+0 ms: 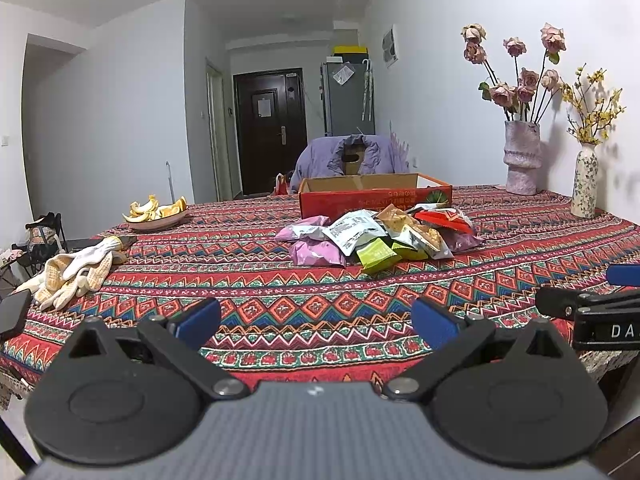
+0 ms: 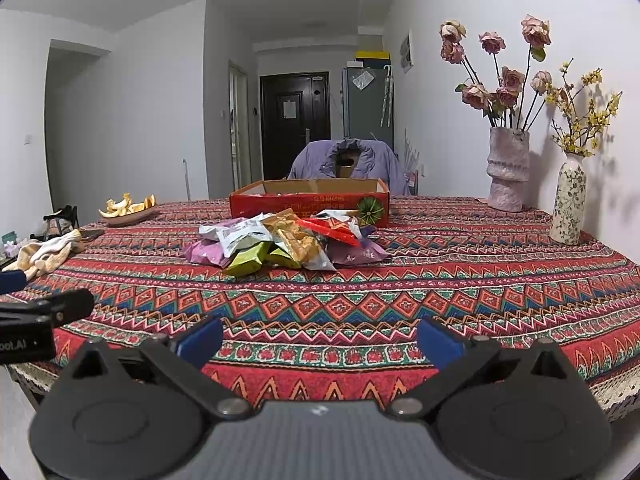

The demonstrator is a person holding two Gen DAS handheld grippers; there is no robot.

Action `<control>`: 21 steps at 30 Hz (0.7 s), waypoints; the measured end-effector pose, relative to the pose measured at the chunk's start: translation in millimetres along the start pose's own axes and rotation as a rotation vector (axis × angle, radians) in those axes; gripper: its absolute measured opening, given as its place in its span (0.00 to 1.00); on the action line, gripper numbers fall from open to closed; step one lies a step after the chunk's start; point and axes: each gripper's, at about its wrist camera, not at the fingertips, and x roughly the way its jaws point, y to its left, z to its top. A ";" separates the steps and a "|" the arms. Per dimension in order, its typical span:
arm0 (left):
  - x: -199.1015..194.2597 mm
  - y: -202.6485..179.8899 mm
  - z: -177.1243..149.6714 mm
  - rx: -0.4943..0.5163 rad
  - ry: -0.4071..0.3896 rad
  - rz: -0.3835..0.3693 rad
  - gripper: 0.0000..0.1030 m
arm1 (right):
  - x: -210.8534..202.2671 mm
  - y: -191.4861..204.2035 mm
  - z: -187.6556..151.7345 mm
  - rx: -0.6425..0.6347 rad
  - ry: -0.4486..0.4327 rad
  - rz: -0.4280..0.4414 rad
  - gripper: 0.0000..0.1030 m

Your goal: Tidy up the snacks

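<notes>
One wide table under a red, patterned woven tablecloth (image 2: 400, 280) carries everything, and I take the shallow red cardboard box (image 2: 308, 202) with its open top as my landmark. It sits across the cloth from me, long side facing me, running left to right. Just in front of that box, touching or nearly touching its front wall, lies the loose heap of foil snack packets (image 2: 288, 242): purple, white, lime-green, tan and red, overlapping, spread along the same left-right line as the box.

From my tongs the heap lies straight ahead and well apart, with bare cloth between. In the right wrist view it sits slightly left of centre; in the left wrist view, slightly right of centre. So it lies between my two hands, and I judge neither clearly nearer.

My left gripper (image 1: 316, 320) hangs with its blue pads spread wide, holding nothing. My right gripper (image 2: 320, 338) is likewise agape and empty.
</notes>
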 end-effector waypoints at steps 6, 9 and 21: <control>0.5 2.1 0.6 -0.006 0.008 -0.005 1.00 | 0.7 -0.5 -0.8 -0.001 0.005 -0.002 1.00; 1.6 5.4 1.0 -0.015 0.013 -0.004 1.00 | 0.8 -0.4 -1.2 -0.002 0.005 -0.005 1.00; 3.7 18.6 3.1 -0.031 0.022 0.011 1.00 | -0.3 -3.4 1.7 -0.003 -0.003 -0.020 1.00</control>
